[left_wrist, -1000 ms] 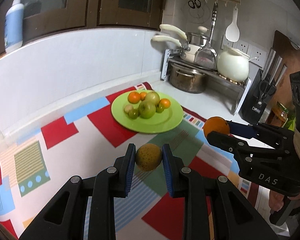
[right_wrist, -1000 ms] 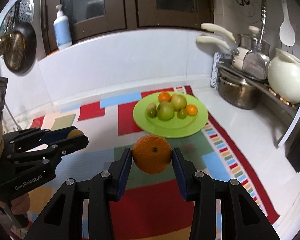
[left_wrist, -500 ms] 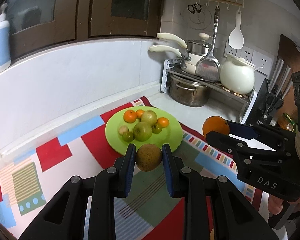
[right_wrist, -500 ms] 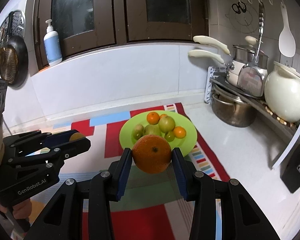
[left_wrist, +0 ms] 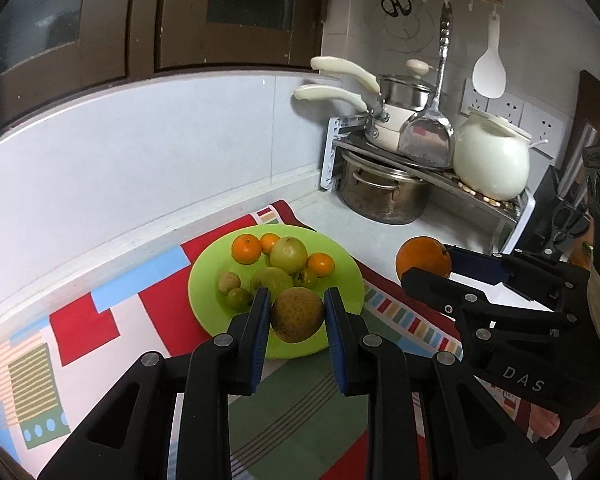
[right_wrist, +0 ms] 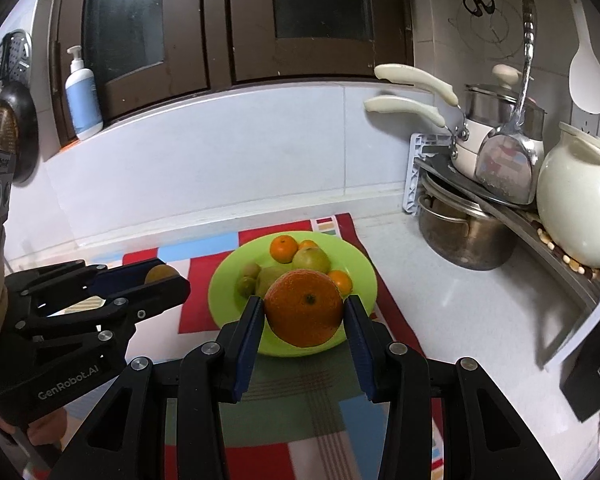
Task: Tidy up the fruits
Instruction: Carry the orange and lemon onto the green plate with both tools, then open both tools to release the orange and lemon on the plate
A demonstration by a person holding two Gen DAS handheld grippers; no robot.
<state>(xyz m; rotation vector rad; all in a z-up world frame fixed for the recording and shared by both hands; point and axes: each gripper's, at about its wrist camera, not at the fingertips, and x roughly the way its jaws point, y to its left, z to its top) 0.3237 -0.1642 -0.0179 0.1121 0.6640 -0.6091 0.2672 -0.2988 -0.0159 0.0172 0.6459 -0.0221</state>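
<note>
My left gripper [left_wrist: 297, 312] is shut on a brownish-yellow pear [left_wrist: 297, 314], held in the air just before the near rim of a green plate [left_wrist: 342, 264]. On the plate lie several fruits: small oranges and green fruits. My right gripper [right_wrist: 304, 312] is shut on a large orange [right_wrist: 305, 307], also raised in front of the same green plate [right_wrist: 364, 270]. Each gripper shows in the other's view: the right gripper [left_wrist: 424, 266] with its orange [left_wrist: 422, 258] at the right, the left gripper [right_wrist: 168, 276] with the pear [right_wrist: 160, 273] at the left.
The plate rests on a colourful patterned mat [left_wrist: 84, 320] on a white counter [right_wrist: 460, 308]. A steel pot [left_wrist: 382, 196], a rack with pans and a white ceramic jar [left_wrist: 490, 160] stand at the back right. A soap bottle [right_wrist: 82, 96] sits on the window ledge.
Both grippers have travelled forward toward the plate with their fruits; the plate now lies closer and lower in both views. Neither grip has changed.
</note>
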